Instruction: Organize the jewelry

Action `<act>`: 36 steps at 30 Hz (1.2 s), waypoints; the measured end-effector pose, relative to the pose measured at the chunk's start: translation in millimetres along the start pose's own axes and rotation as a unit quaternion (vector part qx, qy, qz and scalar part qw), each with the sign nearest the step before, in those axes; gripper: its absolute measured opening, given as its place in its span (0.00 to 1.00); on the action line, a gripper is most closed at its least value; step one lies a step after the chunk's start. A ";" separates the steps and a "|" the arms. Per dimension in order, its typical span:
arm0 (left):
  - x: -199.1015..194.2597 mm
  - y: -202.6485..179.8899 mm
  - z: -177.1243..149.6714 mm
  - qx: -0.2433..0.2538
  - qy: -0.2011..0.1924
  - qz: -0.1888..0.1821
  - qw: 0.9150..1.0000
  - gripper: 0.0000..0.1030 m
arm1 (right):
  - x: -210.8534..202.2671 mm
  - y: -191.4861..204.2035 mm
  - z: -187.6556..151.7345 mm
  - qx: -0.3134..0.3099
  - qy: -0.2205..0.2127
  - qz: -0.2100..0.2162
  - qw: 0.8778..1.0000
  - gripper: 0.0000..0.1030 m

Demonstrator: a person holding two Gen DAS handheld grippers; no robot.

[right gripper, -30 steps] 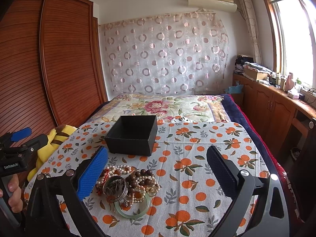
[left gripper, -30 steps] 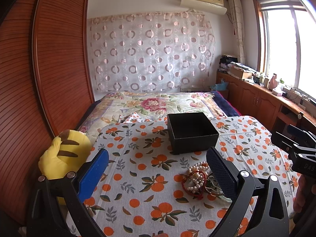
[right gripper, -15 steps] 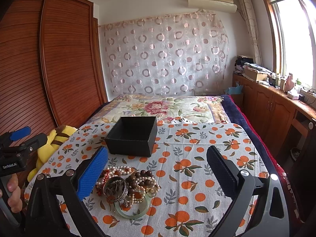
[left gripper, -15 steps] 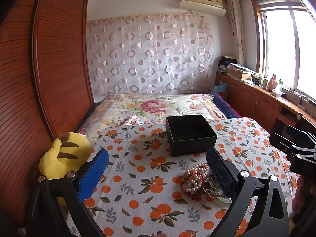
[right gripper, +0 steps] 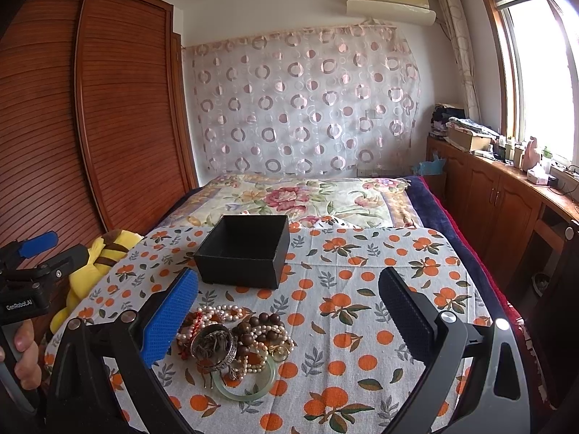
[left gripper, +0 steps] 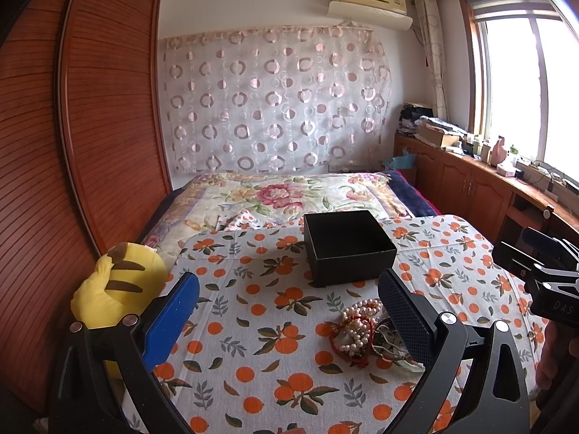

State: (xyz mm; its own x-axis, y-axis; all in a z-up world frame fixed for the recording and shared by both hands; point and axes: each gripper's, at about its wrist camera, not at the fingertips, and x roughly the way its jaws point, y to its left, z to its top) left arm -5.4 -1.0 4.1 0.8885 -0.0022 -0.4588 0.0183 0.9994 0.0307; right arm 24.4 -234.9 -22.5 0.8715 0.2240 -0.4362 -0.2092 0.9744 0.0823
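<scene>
Just ahead of the right claw [right gripper: 287,311], spread wide and empty above the orange-print cloth [right gripper: 362,289] on the bed, the tangled heap of pearl strands, wooden beads, silver bangle and green jade bangle [right gripper: 231,347] lies by its blue left finger; one pinch could drag several knotted pieces together. The left claw [left gripper: 287,311], equally spread, has the heap [left gripper: 362,332] beside its black right finger. Beyond stands the open black cardboard box [right gripper: 244,255], which looks empty.

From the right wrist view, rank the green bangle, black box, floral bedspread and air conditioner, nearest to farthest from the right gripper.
1. Green bangle, low between the right gripper's fingers, left of centre.
2. Black box, ahead on the orange-print cloth.
3. Floral bedspread, behind the box.
4. Air conditioner, high on the far wall.
</scene>
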 end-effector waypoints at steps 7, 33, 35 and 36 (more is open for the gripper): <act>-0.1 -0.1 -0.2 0.000 0.000 0.000 1.000 0.93 | -0.5 0.2 0.0 -0.001 0.000 0.000 1.000 0.98; 40.0 16.8 -30.9 0.002 0.060 -0.027 0.998 0.93 | 36.7 6.8 -25.4 -0.034 0.056 0.052 0.996 0.76; 44.2 17.5 -35.0 0.006 0.068 -0.029 0.997 0.93 | 44.1 10.7 -30.4 -0.040 0.069 0.064 0.995 0.67; 46.0 17.9 -36.6 0.007 0.071 -0.031 0.997 0.93 | 47.8 13.0 -32.5 -0.044 0.076 0.068 0.994 0.62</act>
State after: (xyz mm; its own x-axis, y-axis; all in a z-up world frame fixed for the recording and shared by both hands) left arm 19.0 18.1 -49.0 0.8113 -0.0582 -0.5818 0.0787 0.9968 0.0100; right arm 48.9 -212.2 -71.4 0.7572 0.3410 -0.5571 -0.3639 0.9285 0.0737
